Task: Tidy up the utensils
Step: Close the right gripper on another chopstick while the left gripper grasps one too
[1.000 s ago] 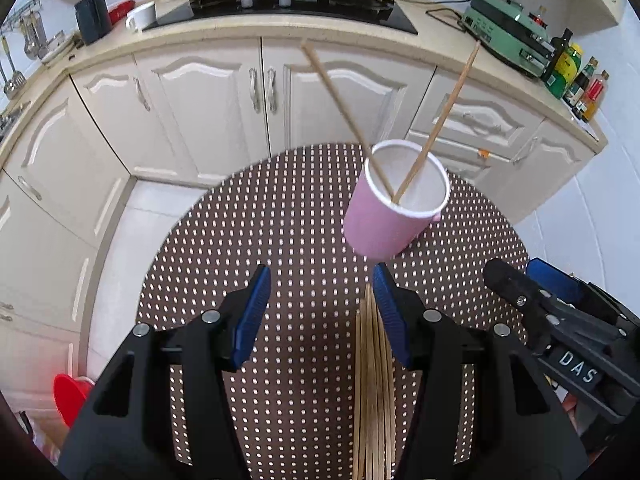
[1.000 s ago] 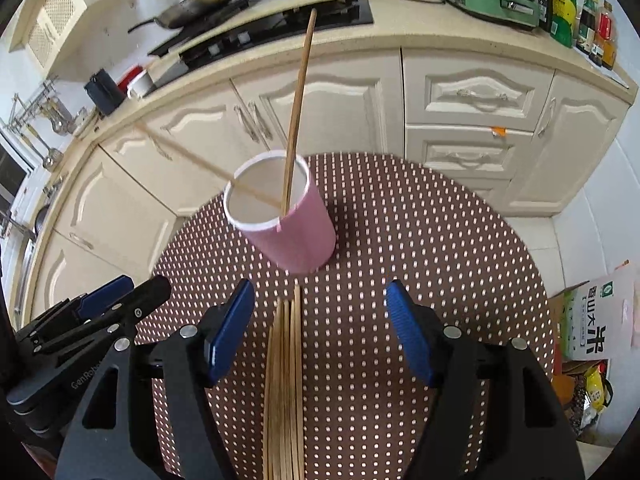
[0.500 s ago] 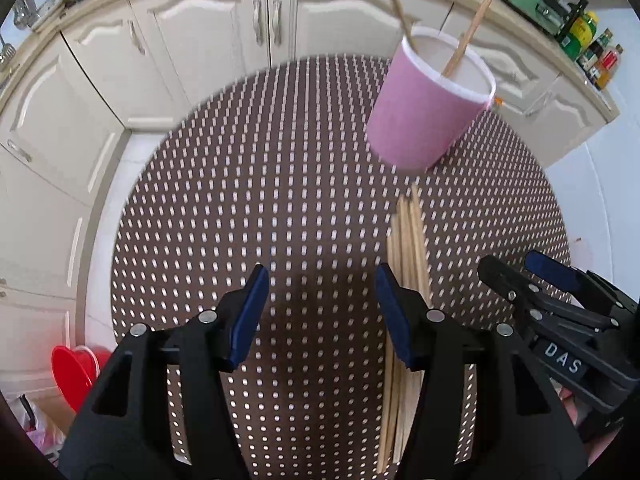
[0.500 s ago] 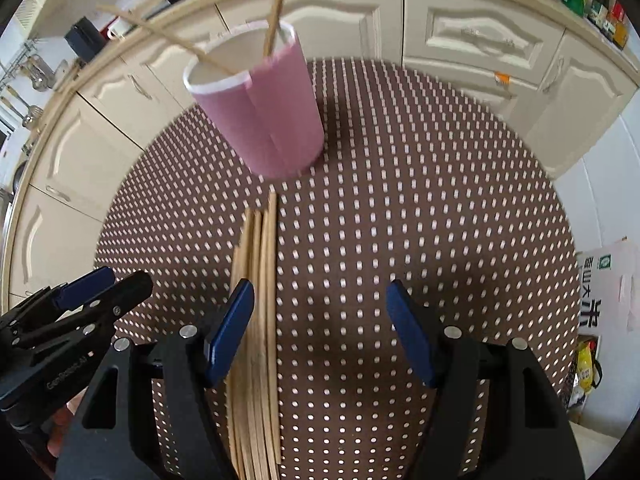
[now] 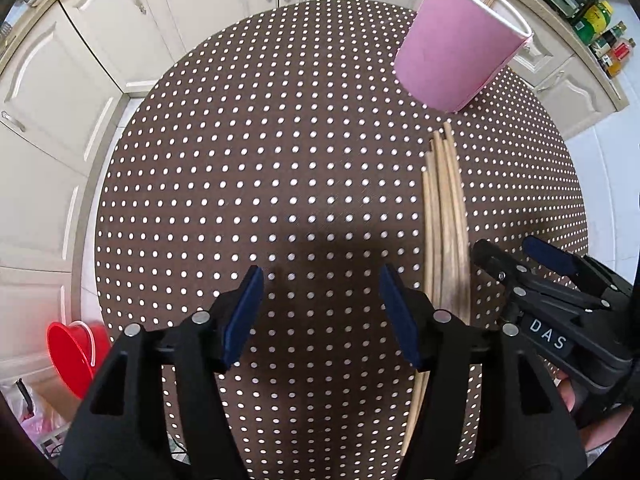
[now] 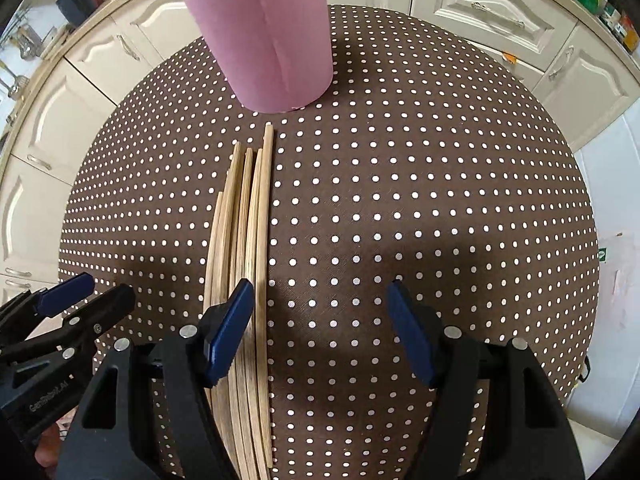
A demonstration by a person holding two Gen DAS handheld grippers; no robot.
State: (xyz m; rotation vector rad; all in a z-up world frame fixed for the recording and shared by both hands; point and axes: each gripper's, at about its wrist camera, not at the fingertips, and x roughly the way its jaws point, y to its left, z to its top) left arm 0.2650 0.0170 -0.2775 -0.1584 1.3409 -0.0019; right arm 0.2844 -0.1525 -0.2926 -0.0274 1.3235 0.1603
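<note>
"DAS" on the right gripper [image 5: 532,264]

Two wrist cameras, steeply down over the round table [image 5: 280,160]

Left view looks from left of the chopstick bundle [image 5: 446,216], right from its right; both share the pink cup [image 6: 264,40].

Between our left gripper's [image 5: 322,312] opening jaws lies only bare dotted cloth [image 5: 240,180]; the chopsticks [image 5: 444,216] lie outside its right jaw. Ahead of our right gripper [image 6: 320,330] stands the pink cup [image 6: 272,40], the chopsticks under its left jaw.
</note>
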